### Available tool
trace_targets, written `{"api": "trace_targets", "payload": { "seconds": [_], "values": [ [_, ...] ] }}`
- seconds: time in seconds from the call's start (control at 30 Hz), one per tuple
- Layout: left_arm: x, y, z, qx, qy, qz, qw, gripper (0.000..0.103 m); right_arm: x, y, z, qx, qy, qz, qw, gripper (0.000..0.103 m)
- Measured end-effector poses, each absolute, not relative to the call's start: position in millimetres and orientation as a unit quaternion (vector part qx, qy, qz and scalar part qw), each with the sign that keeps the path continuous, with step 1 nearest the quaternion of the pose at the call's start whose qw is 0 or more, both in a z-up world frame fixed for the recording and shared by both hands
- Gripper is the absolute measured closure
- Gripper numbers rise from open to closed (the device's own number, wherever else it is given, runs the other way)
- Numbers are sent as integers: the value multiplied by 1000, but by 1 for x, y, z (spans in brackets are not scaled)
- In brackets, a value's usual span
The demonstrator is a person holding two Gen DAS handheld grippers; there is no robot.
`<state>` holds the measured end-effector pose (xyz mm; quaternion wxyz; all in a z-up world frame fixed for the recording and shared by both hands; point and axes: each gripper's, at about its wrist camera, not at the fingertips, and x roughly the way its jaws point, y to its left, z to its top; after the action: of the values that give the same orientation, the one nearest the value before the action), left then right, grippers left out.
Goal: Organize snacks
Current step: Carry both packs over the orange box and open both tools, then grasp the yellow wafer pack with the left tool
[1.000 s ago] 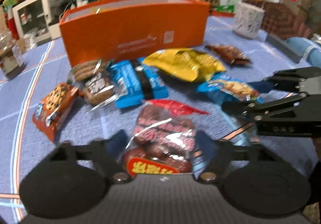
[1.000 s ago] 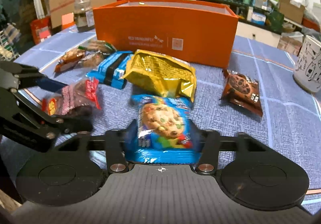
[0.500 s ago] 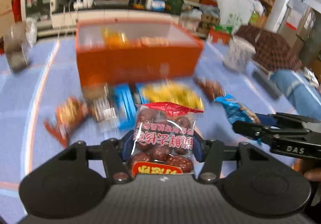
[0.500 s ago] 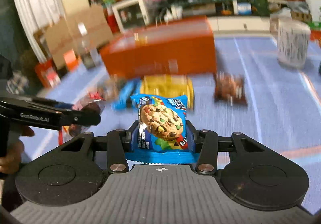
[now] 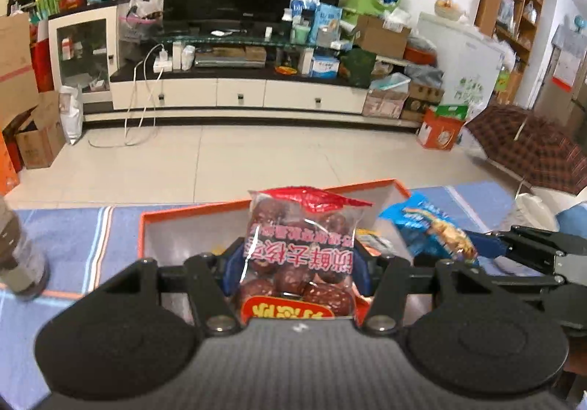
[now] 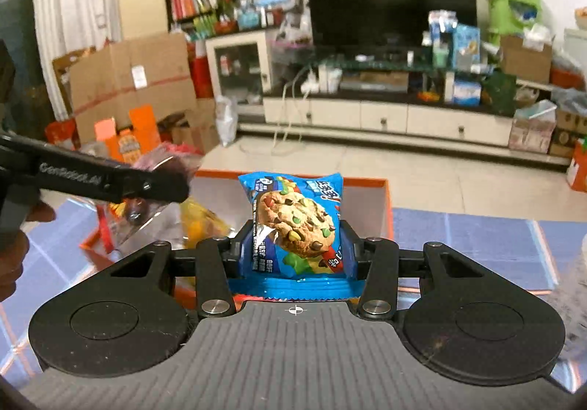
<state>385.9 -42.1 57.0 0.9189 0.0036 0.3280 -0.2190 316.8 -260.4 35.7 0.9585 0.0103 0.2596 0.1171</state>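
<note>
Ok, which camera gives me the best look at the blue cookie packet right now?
The right wrist view: the blue cookie packet sits centred, sharp and face-on, clamped in the right gripper over the orange box. The left wrist view catches it only edge-on and blurred at the right.

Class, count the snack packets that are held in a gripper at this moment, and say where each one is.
2. The clear red-topped packet of dark dates sits in the left gripper; the blue chocolate-chip cookie packet sits in the right gripper. Both hang over the open orange box.
</note>
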Motion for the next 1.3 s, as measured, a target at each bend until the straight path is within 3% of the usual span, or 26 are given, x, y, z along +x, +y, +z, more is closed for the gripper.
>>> {"api": "trace_targets", "payload": {
  "seconds": [0.07, 0.17, 0.27, 0.43, 0.83, 1.07, 1.17, 1.3],
  "values": [
    [398, -47, 45, 14, 331, -220, 917, 45, 335, -253, 24, 3, 276, 121, 953, 70],
    [399, -43, 42, 12, 332, -207, 920, 30, 345, -246, 16, 1, 289, 121, 950, 68],
    [377, -29, 55, 2, 314, -210, 926, 30, 325, -244, 30, 14, 260, 123, 958, 63],
    [307, -11, 60, -7, 306, -209, 929, 26, 251, -244, 46, 25, 220, 125, 967, 32],
    [186, 11, -20, -14, 395, -205, 895, 25, 108, -246, -46, 44, 331, 91, 938, 32],
    [208, -14, -4, -19, 378, -231, 896, 25, 133, -245, -46, 32, 315, 110, 942, 31],
    [232, -29, -1, -29, 383, -239, 892, 25, 150, -252, -41, 32, 296, 107, 949, 25],
    [266, -51, -8, -47, 407, -253, 876, 25, 187, -251, -58, 55, 330, 138, 932, 26]
  ]
}}
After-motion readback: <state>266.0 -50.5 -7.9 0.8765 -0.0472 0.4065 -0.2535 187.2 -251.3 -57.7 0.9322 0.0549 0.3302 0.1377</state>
